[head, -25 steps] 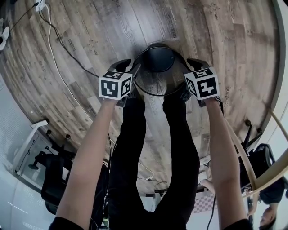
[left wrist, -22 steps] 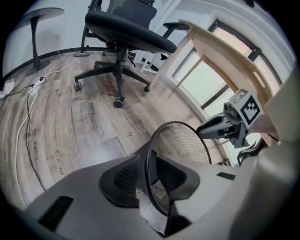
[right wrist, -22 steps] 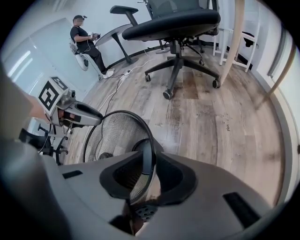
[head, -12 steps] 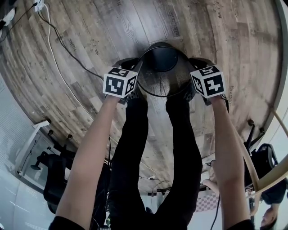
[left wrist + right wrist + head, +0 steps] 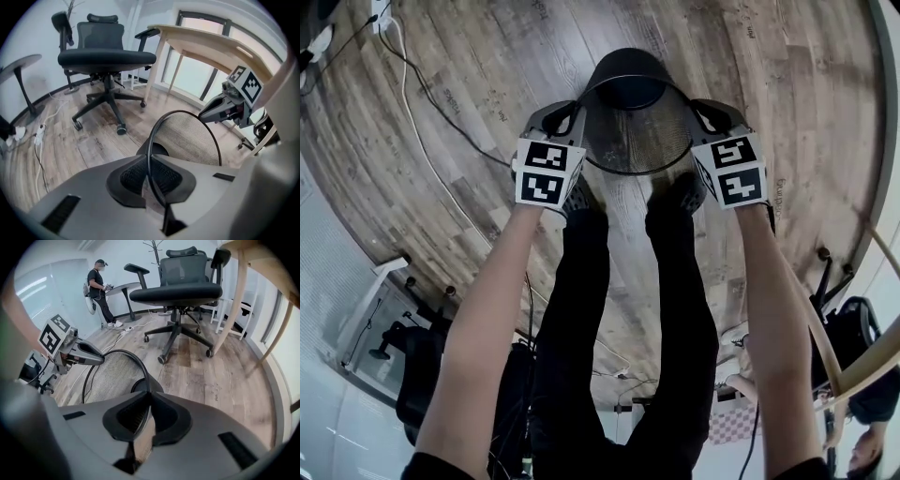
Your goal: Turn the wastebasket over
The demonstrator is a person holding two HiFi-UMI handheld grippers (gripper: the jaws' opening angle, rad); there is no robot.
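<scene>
Found wastebasket (image 5: 637,131) at top centre of head view: black mesh, tipped, mouth toward camera, solid base further up frame. Saw L gripper (image 5: 578,111) at left side of mouth, just closed down and now pinching the thin wire rim (image 5: 150,150). In left gripper view, saw that rim running straight btwn the pads. Saw R gripper (image 5: 698,111) clamped the same way on rim at right side of mouth, opposite the L. Judged main risk as slip on thin round wire, i.e. swivel inside the pinch or outright drop, caused by one side rolling faster than the other during the flip. Judged second risk as twist or dent in light mesh from uneven pull. Reckoned shoes (image 5: 581,200), just below the mouth in head view, likely to snag the rim on any swing toward body. Noted around it: wood floor (image 5: 787,84) filling most of head view; pale desk (image 5: 201,42) upper right of left gripper view; office chair (image 5: 107,58) upper left there, well apart from basket; another person (image 5: 99,284) standing far off, upper left of right gripper view; white cable (image 5: 401,75) trailing down upper left of head view, well apart from the work. Spotted no obstacle on far side of base, so judged flip away from body the safer path.
</scene>
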